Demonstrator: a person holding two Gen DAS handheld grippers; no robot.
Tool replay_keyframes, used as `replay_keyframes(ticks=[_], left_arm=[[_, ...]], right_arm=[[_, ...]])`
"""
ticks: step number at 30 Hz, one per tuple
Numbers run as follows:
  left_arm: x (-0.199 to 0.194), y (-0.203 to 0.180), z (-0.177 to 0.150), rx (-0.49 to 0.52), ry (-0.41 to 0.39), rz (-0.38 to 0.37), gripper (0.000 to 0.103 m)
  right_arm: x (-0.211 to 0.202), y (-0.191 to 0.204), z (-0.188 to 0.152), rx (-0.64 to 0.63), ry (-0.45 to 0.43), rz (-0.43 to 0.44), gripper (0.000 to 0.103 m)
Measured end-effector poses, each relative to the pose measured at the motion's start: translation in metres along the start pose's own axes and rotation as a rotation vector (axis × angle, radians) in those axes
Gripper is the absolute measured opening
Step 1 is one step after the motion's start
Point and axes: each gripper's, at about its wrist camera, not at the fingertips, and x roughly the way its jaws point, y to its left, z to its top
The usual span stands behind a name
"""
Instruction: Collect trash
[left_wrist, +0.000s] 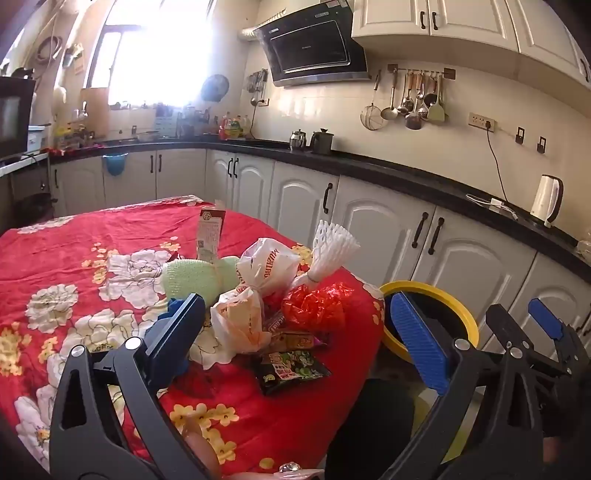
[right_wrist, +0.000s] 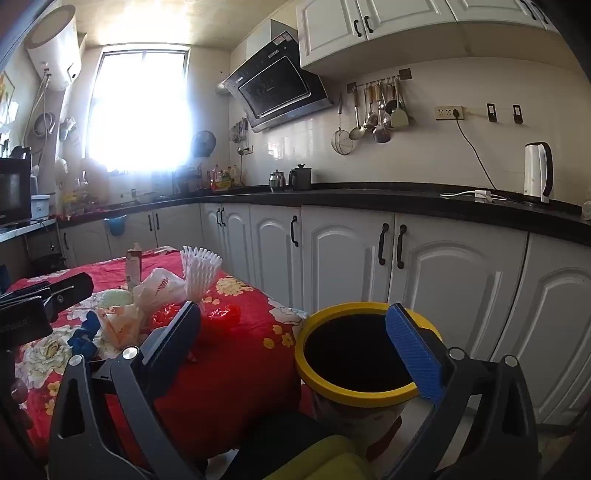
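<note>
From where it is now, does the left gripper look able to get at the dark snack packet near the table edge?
Probably yes. The left gripper is open, and the dark snack packet lies flat between its fingers' lines, at the near side of the pile on the red tablecloth. Nothing covers it.

Trash is crowding the surface's (left_wrist: 74, 236) right edge beside the yellow-rimmed bin (right_wrist: 369, 397), whose open mouth is sitting unobstructed, while the surface's left half is lying bare.

Bin (left_wrist: 466, 321) partly behind tongs (left_wrist: 299, 328)
</note>
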Motion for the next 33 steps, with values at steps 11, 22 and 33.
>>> replay_keyframes(ticks=[11, 22, 33], left_arm=[[-0.0018, -0.0016, -0.0003, -0.012, 0.002, -0.006, 0.092], [-0.0060, -0.0017, 0.0045, -0.015, -0.006, -0.008, 0.092], [-0.0057, -0.0006, 0.0052, -0.020, -0.005, -0.011, 0.092]], right_arm=[[-0.0019, -0.0008, 0.0002, 0.006, -0.007, 0.000, 0.097], [-0.0006, -0.0021, 0.0006, 0.007, -0.006, -0.003, 0.097], [-0.0013, -0.0030, 0.0007, 0.007, -0.007, -0.002, 0.097]])
